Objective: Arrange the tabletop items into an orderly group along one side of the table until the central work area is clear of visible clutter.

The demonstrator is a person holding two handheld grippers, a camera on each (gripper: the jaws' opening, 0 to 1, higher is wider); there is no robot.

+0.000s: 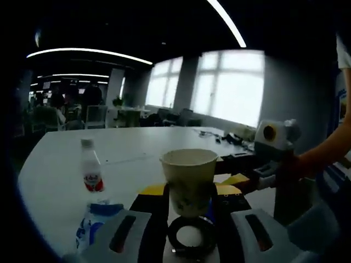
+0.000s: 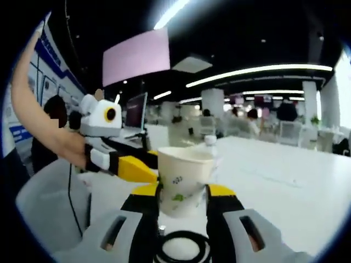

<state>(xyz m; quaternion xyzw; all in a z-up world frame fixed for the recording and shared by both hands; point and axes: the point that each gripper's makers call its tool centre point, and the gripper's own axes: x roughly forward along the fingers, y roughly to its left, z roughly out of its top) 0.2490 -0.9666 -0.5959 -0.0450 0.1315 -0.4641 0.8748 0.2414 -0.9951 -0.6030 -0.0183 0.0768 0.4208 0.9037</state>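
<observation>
A white paper cup (image 1: 189, 178) with a faint green print stands upright between the yellow-tipped jaws of my left gripper (image 1: 189, 189), which hug its lower sides. My right gripper (image 1: 233, 167) reaches in from the right, its jaws meeting the same cup. In the right gripper view the cup (image 2: 184, 178) sits between my right gripper (image 2: 184, 190) jaws, which press on its sides. My left gripper (image 2: 145, 159) touches it from the left. A small water bottle (image 1: 92, 170) with a red label stands on the white table (image 1: 55, 164), left of the cup. Its cap (image 2: 210, 140) peeks over the cup.
A blue and white packet (image 1: 93, 219) lies near the table's front edge, below the bottle. Dark cables and small items (image 1: 230, 138) lie at the far side. A grey chair (image 2: 49, 203) stands at the left. A person's arm (image 1: 329, 148) holds the right gripper.
</observation>
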